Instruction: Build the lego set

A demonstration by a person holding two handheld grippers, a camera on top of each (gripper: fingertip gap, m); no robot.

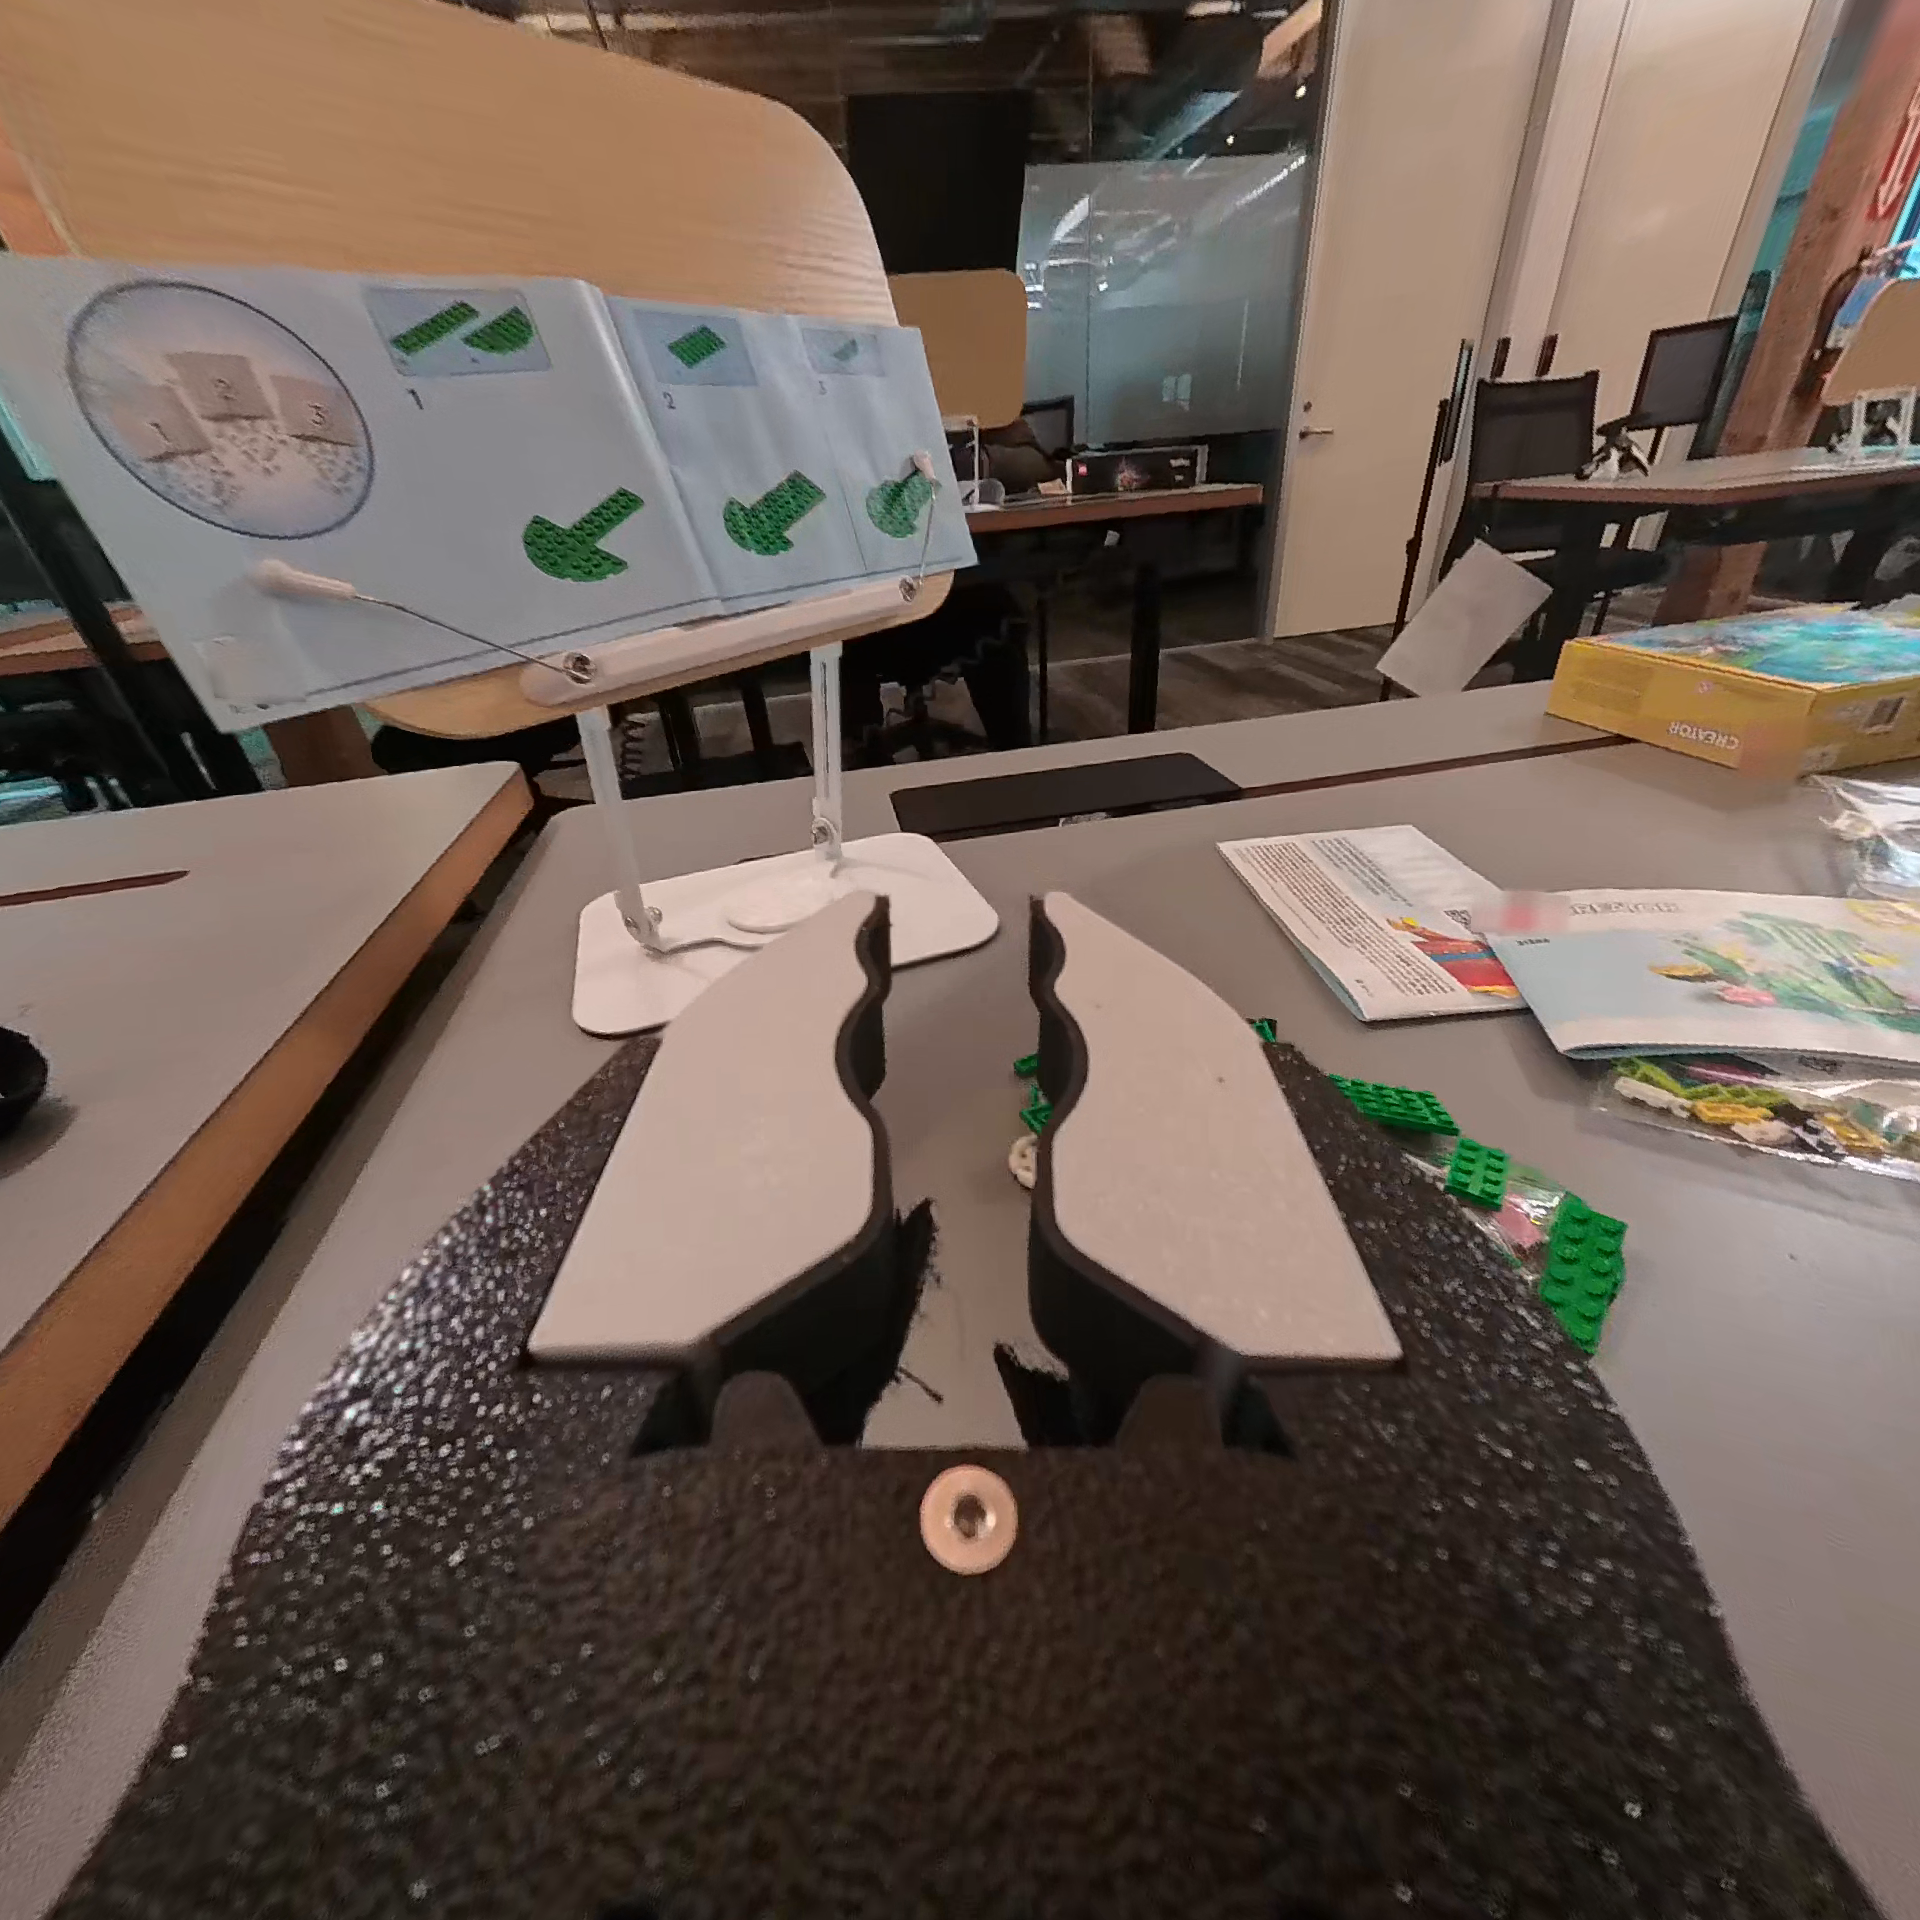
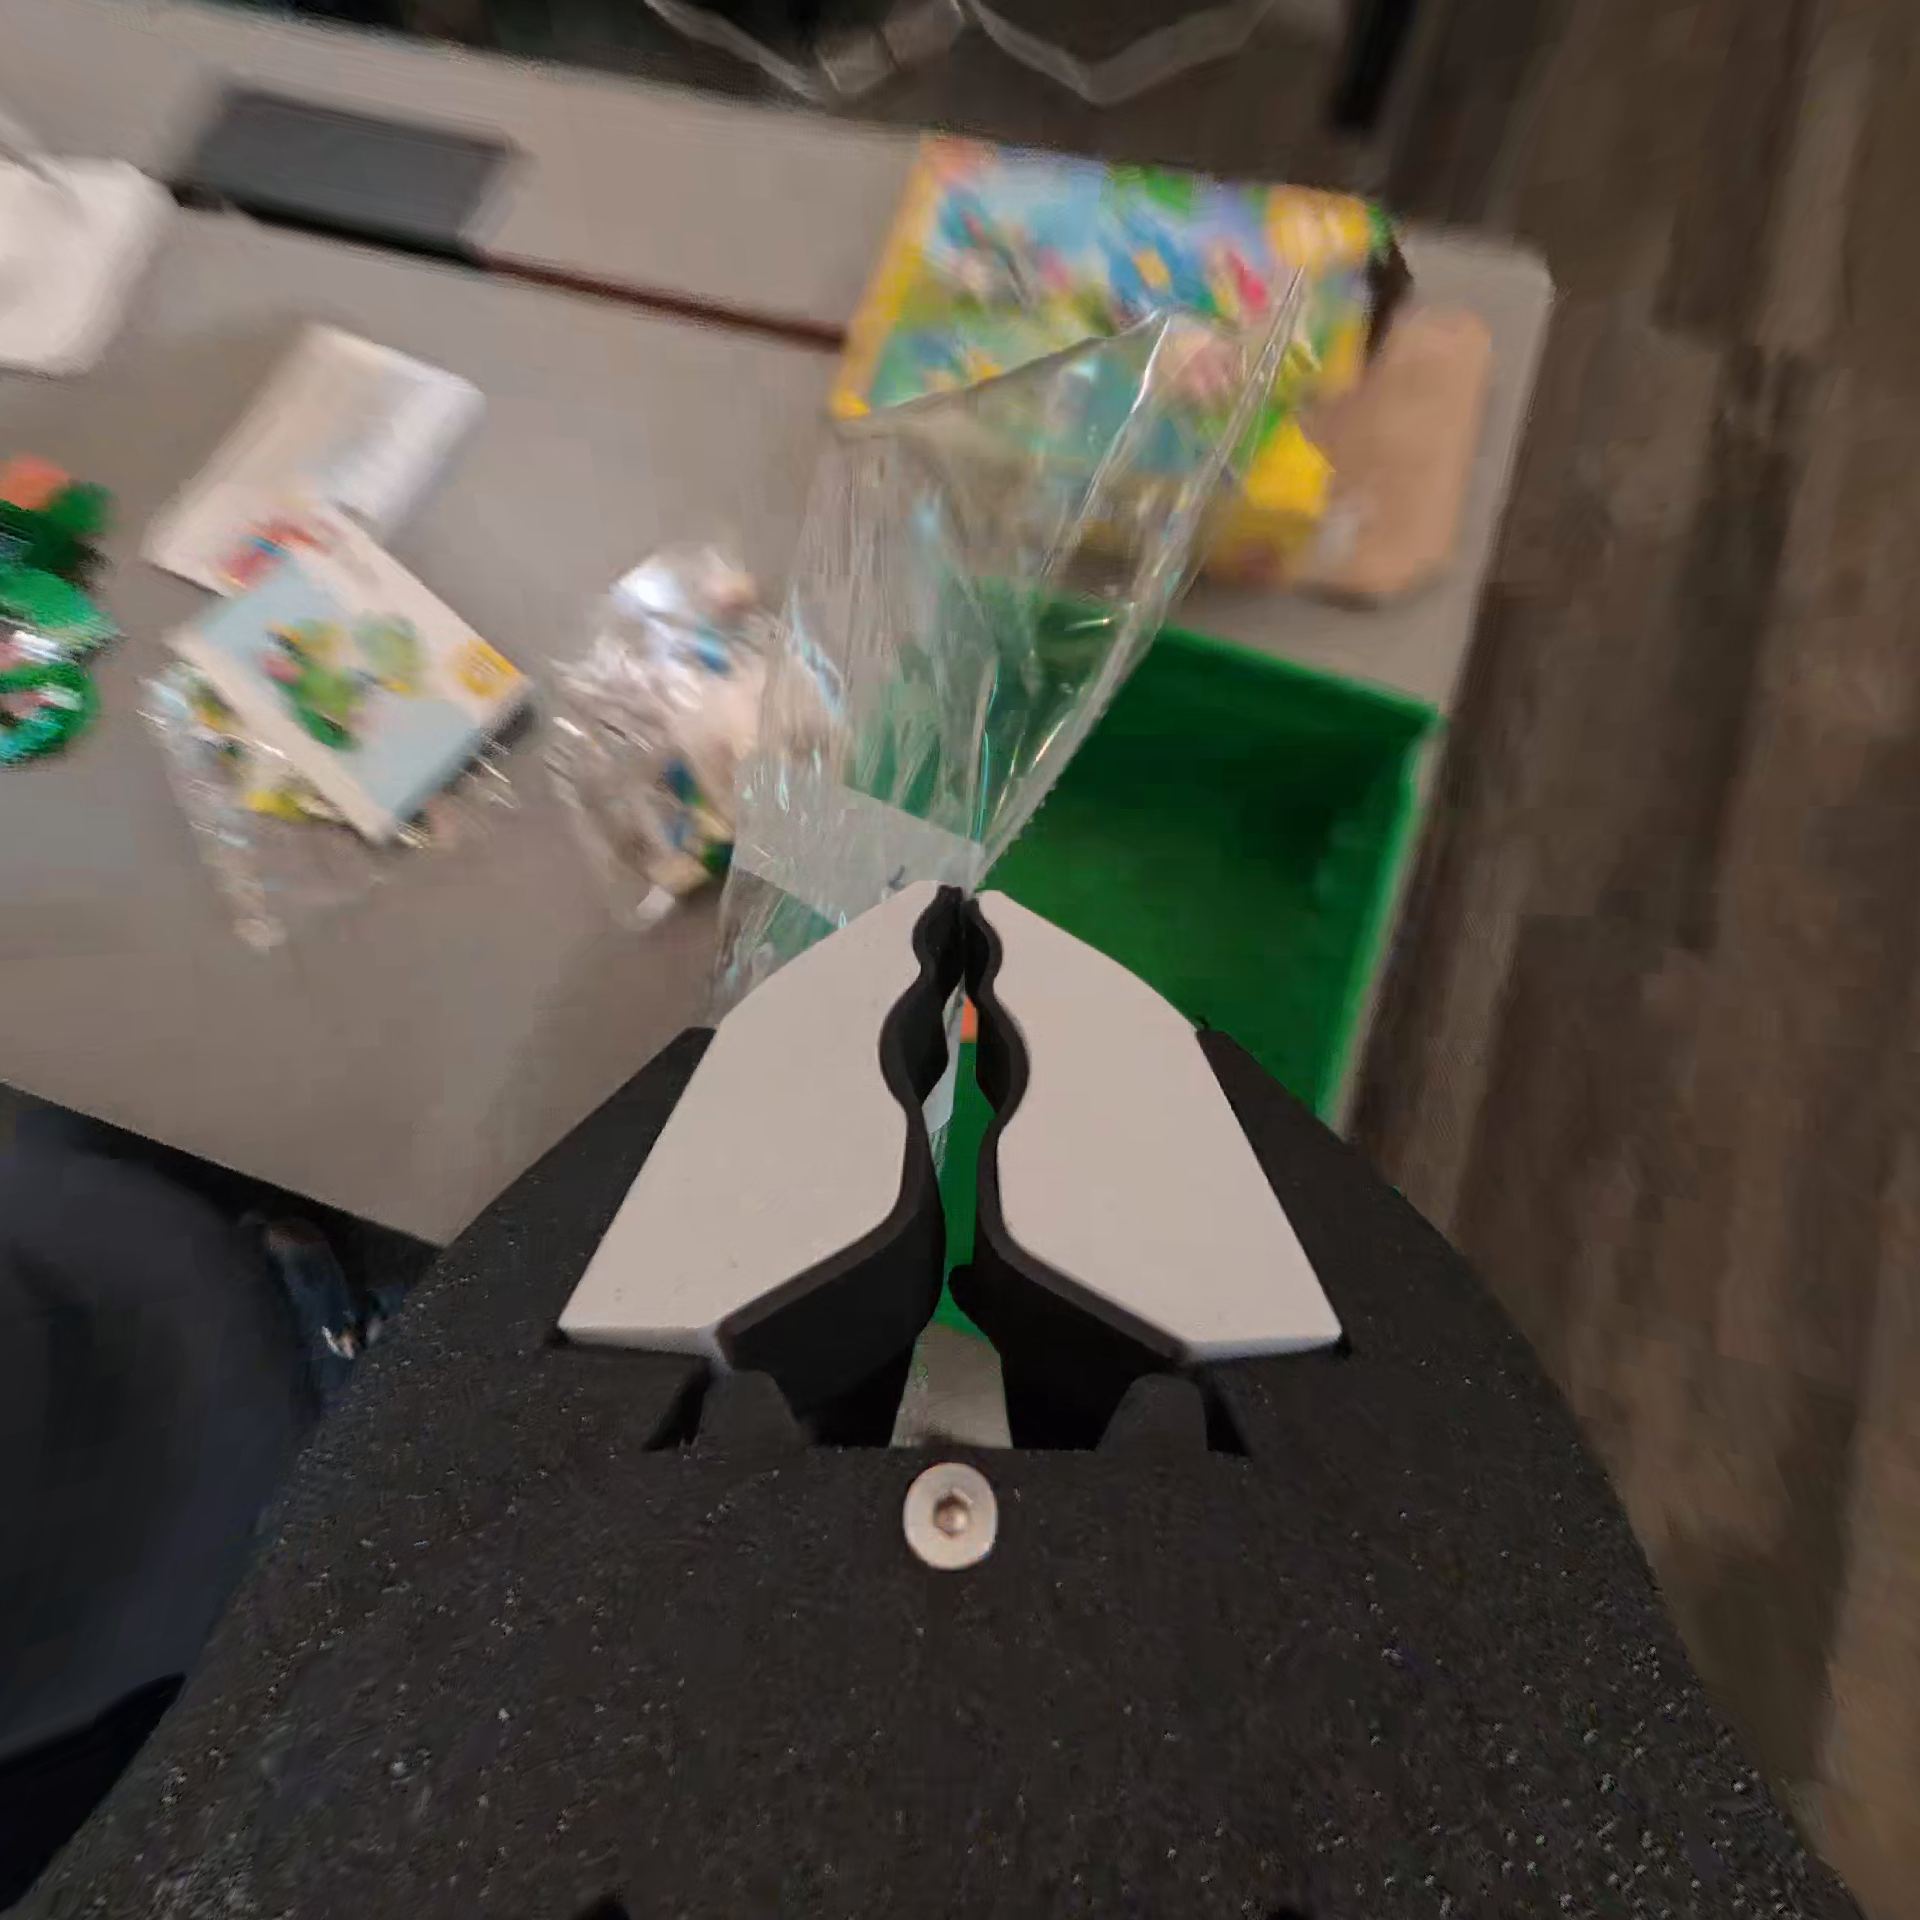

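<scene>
Left gripper (image 1: pixel 956 920): held low over the grey table (image 1: pixel 1143 1558), its two fingers spread well apart with nothing between them.
Right gripper (image 2: pixel 956 904): fingertips pressed together, pinching the bottom edge of a clear plastic bag (image 2: pixel 987 644) that stands up from the tips, crumpled and see-through.
Bag contents: I cannot tell whether anything is left inside; only greenish reflections show through the film.
Green bin (image 2: pixel 1247 831): an open green container at the table's edge, directly behind and below the held bag.
Loose green bricks (image 1: pixel 1579 1262): several flat green plates lie on the table just to the right of the left gripper, some partly hidden by its right finger.
White round piece (image 1: pixel 1023 1158): small, on the table between the left gripper's fingers.
Instruction booklet (image 1: pixel 468 488): open on a white stand (image 1: pixel 779 935) straight ahead of the left gripper, pages clipped down by two wire arms.
Other booklets (image 1: pixel 1704 977): two lying flat on the table to the right, one overlapping the other.
Unopened bag of pieces (image 1: pixel 1766 1117): on the table, tucked under the nearer booklet's edge.
Set box (image 1: pixel 1745 691): yellow-edged, at the far right of the table.
Right view: heavily blurred, so small things there are hard to make out.
</scene>
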